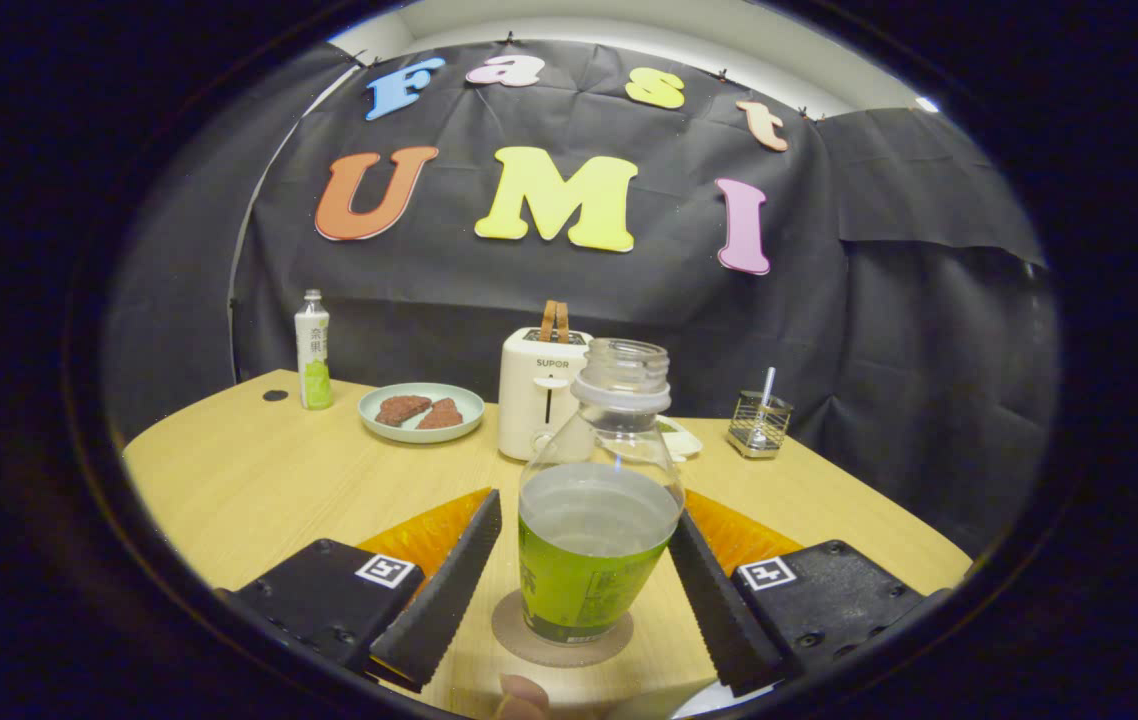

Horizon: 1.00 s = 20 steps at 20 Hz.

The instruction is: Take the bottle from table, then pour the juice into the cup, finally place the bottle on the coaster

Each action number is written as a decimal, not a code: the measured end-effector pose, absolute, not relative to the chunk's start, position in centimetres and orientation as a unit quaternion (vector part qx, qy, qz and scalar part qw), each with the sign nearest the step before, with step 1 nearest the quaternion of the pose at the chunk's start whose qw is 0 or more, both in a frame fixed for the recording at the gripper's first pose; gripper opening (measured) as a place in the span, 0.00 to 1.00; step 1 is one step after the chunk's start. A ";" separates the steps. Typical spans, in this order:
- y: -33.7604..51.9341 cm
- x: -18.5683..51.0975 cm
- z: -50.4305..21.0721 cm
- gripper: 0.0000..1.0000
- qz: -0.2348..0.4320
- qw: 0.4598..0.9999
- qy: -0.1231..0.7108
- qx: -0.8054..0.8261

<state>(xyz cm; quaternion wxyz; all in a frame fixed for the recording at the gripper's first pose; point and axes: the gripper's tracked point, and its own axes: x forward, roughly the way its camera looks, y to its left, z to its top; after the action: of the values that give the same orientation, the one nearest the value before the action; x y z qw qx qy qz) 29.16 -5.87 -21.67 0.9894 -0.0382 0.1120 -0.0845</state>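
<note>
Bottle (597, 520) standing upright on the coaster (563, 632), hand-held gripper (584, 585) spread wide, apart from it: best drawn straight back, level, without brushing the bottle.

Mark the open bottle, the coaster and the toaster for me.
open bottle (589, 570): gripper view, on its green label.
coaster (514, 625): gripper view, bare rim beside the bottle's base.
toaster (529, 405): gripper view, its front face.
</note>
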 end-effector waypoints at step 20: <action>-8.0 13.2 -7.2 1.00 -0.077 0.993 0.062 -0.056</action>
<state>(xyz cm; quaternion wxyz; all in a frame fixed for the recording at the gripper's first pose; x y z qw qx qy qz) 13.21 -8.03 -7.25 0.9935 -0.0560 0.0623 -0.0772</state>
